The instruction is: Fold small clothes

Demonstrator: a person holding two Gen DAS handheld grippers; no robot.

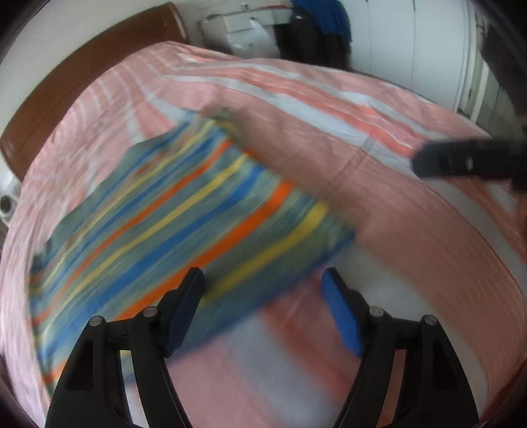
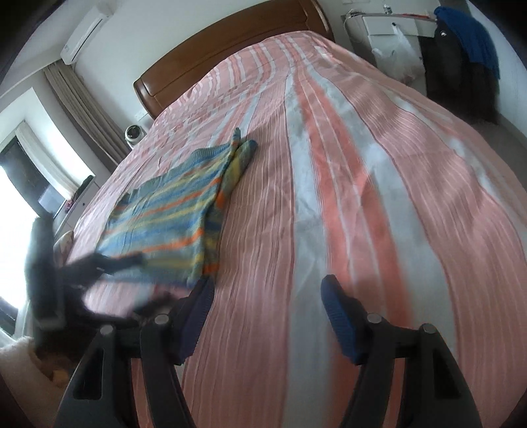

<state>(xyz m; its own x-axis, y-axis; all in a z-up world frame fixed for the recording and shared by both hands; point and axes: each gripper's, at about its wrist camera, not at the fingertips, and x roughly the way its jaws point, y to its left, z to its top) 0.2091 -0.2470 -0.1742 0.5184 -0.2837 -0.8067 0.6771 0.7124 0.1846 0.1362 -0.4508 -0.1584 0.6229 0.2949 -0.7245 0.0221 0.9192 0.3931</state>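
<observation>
A small striped knit garment (image 1: pixel 184 210), blue, grey, orange and yellow, lies flat on the pink and white striped bedspread (image 1: pixel 395 230). It also shows in the right wrist view (image 2: pixel 171 214), with a sleeve folded along its right edge. My left gripper (image 1: pixel 263 280) is open and empty, just above the garment's near edge; it appears blurred in the right wrist view (image 2: pixel 108 263). My right gripper (image 2: pixel 266 289) is open and empty over bare bedspread (image 2: pixel 362 197), to the right of the garment. It shows as a dark shape in the left wrist view (image 1: pixel 467 161).
A brown wooden headboard (image 2: pixel 230 42) stands at the far end of the bed. A white cabinet (image 2: pixel 395 29) and dark and blue clothes (image 2: pixel 471 36) hang at the back right. A window with curtains (image 2: pixel 75 98) and a small white camera (image 2: pixel 134 133) are at the left.
</observation>
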